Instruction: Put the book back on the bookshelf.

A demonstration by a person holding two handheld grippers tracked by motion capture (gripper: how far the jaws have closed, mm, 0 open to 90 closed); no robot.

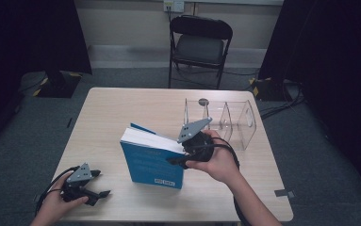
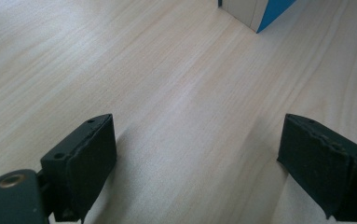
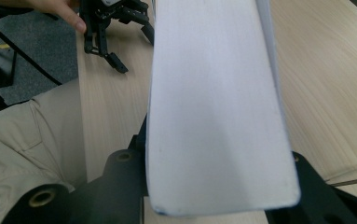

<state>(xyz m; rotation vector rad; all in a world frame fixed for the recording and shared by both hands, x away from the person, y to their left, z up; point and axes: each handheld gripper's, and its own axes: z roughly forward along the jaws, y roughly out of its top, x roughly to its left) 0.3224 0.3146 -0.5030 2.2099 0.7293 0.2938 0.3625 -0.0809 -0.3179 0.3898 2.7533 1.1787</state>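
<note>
While the right gripper (image 1: pixel 180 160) clamps its jaws on the page edge of a blue book (image 1: pixel 152 162), the book stands tilted on the table (image 1: pixel 121 103) at the centre of the high view. From the right gripper view, the white pages of the book (image 3: pixel 218 107) run up the middle of the frame between the two black jaws. At the lower left of the high view, the left gripper (image 1: pixel 98 188) rests on the table with its jaws wide apart and nothing between them. A clear plastic rack (image 1: pixel 230 120) stands right of centre, near the book.
</note>
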